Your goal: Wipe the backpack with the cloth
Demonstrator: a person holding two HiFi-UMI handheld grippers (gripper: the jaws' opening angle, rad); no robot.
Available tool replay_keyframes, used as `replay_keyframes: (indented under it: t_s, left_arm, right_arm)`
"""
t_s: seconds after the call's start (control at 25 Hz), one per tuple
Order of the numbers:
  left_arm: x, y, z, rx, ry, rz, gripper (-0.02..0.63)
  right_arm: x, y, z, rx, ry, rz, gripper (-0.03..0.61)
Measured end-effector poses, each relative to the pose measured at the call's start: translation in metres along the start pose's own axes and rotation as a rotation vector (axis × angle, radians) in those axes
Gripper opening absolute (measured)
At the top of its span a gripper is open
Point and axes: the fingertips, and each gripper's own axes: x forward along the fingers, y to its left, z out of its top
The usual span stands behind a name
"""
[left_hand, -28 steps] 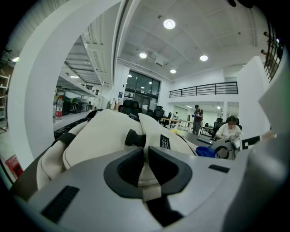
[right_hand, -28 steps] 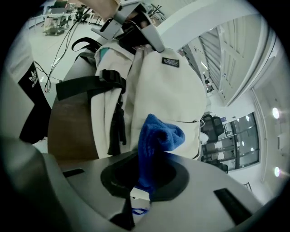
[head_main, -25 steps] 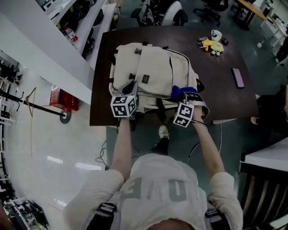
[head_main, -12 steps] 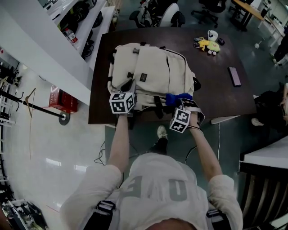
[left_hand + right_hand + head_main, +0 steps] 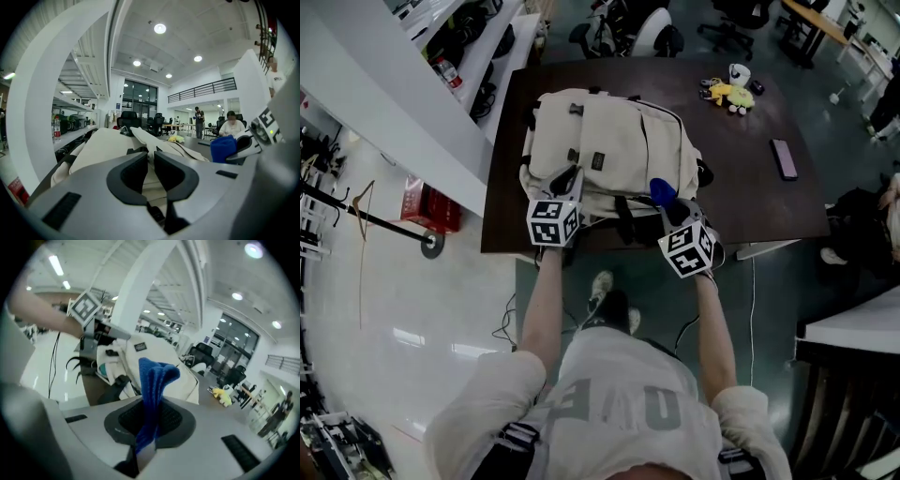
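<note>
Cloth [image 5: 662, 190] pinched tight in fingers of right gripper [image 5: 668, 201], now raised off backpack [image 5: 609, 150] | left gripper [image 5: 569, 180]: fingers nipping backpack edge

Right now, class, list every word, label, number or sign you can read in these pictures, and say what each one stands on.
"OVE" (uncertain: seen upside down and creased): large letters on the person's shirt.
Dark label on the backpack: print too small to read.
Label of the bottle on the shelf: too small to read.
The marker cubes: square patterns only, no letters or numbers.
</note>
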Motion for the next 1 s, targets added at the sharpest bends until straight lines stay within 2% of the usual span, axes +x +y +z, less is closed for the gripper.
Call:
replay_keyframes:
  t_s: [0.12, 0.2, 0.32, 0.4, 0.44, 0.6, 0.8, 0.88, 1.0]
  left_arm:
    - [-0.012, -0.022, 0.004, -0.004, -0.021, -0.005, 0.041]
    - [-0.018, -0.015, 0.001, -0.051, -0.026, 0.012, 0.043]
    - [-0.042, 0.042, 0.004, -0.160, -0.084, 0.146, 0.040]
    - [-0.071, 0.078, 0.020, -0.191, -0.145, 0.219, 0.040]
    - [-0.086, 0.085, 0.030, -0.188, -0.178, 0.228, 0.040]
    - [-0.143, 0.058, 0.059, -0.159, -0.281, 0.171, 0.040]
    - [-0.236, -0.021, 0.059, -0.218, -0.378, 0.072, 0.040]
    - [-0.270, -0.047, 0.053, -0.219, -0.389, 0.025, 0.037]
    - [-0.319, -0.070, 0.043, -0.180, -0.364, -0.009, 0.013]
  right_arm:
    - [-0.029, -0.012, 0.012, 0.239, -0.120, -0.050, 0.042]
    - [-0.046, -0.018, 0.019, 0.348, -0.186, -0.075, 0.041]
    - [-0.068, -0.018, 0.032, 0.388, -0.252, -0.098, 0.041]
    - [-0.080, -0.014, 0.041, 0.370, -0.268, -0.119, 0.041]
    - [-0.086, -0.012, 0.046, 0.363, -0.276, -0.134, 0.041]
    - [-0.115, 0.004, 0.068, 0.416, -0.343, -0.185, 0.041]
    - [-0.170, 0.052, 0.086, 0.516, -0.414, -0.228, 0.041]
    - [-0.200, 0.083, 0.093, 0.518, -0.434, -0.234, 0.041]
    - [-0.245, 0.128, 0.102, 0.526, -0.474, -0.234, 0.041]
